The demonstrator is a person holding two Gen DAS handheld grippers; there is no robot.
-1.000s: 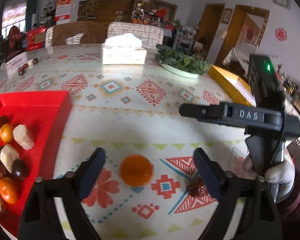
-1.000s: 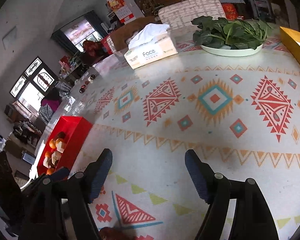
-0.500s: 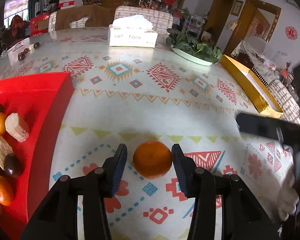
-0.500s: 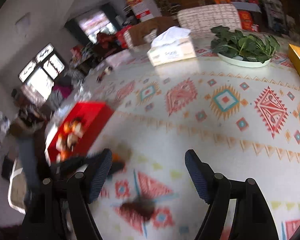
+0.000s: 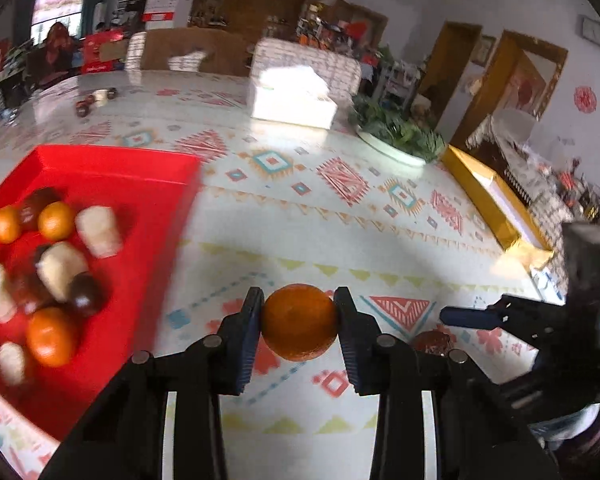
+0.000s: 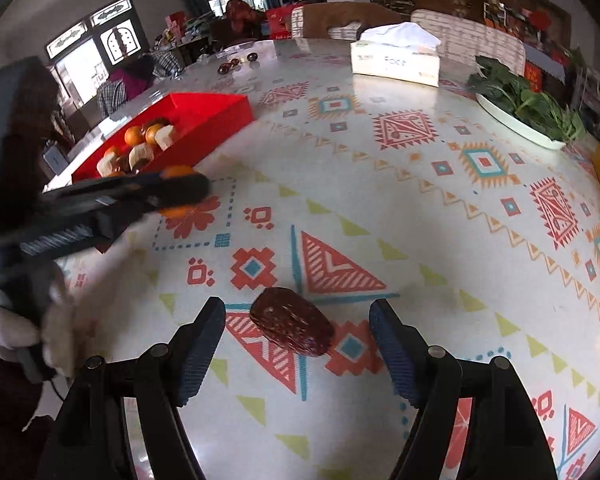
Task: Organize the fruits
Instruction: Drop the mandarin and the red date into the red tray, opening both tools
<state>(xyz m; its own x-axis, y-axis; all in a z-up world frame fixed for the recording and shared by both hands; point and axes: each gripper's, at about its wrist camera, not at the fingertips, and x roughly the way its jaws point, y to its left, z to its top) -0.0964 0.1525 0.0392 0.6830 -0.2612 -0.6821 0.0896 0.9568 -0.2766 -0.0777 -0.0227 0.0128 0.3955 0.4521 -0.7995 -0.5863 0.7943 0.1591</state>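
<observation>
Red tray [image 5: 100, 168]: far left on the worktop [image 5: 340, 240], holding oranges, pale chunks and dark fruits.
My left gripper [image 5: 298, 322]: jaws closing, pads pressing both sides of the orange [image 5: 299, 322], just right of the tray.
Dried date [image 6: 290, 326]: lying on the patterned cloth to the right of the orange.
My right gripper [image 6: 296, 340]: jaws wide and closing, the date between them, untouched.
</observation>
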